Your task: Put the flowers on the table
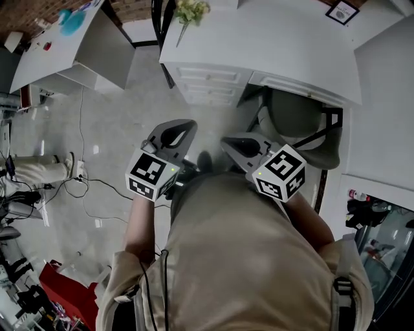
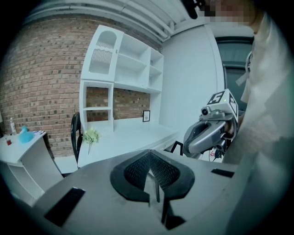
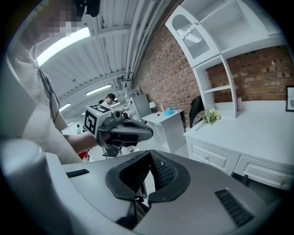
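Observation:
A small bunch of pale green flowers [image 1: 191, 11] lies at the left end of the white desk [image 1: 278, 45], far ahead of me; it also shows as flowers [image 2: 91, 136] and flowers [image 3: 211, 115]. My left gripper [image 1: 187, 124] and right gripper [image 1: 228, 142] are held close to my body above the floor, well short of the desk. Both are shut with nothing between the jaws. The left gripper's own tips [image 2: 149, 153] meet, and so do the right's [image 3: 150, 153]. Each gripper sees the other: right gripper [image 2: 204, 135], left gripper [image 3: 121, 131].
A grey chair [image 1: 297, 119] is tucked under the desk. A black chair [image 1: 158, 26] stands at the desk's left end. A white side table [image 1: 58, 45] with a blue object [image 1: 72, 21] is at the far left. Cables [image 1: 77, 187] lie on the floor. A small picture frame [image 1: 341, 11] stands on the desk.

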Tool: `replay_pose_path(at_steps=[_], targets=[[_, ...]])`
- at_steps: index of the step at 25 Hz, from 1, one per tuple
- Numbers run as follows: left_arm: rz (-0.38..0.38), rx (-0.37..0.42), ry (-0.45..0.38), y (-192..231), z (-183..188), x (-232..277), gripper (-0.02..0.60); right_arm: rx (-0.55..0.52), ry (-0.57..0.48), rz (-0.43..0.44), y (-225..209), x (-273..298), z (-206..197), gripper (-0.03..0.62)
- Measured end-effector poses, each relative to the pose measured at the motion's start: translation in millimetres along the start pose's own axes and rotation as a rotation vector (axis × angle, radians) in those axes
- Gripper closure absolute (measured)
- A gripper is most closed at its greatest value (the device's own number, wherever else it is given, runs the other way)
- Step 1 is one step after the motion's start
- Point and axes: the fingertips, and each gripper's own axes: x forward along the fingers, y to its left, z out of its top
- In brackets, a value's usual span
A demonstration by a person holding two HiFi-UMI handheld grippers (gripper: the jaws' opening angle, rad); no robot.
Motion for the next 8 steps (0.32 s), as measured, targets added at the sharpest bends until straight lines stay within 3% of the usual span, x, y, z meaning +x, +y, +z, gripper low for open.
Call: replay_pose_path(at_steps=[8], targets=[[0.034, 0.004, 0.003, -23.5, 12.2, 16.5, 0.572, -0.008, -0.022, 0.012, -13.4, -32.8, -4.2, 0.571]])
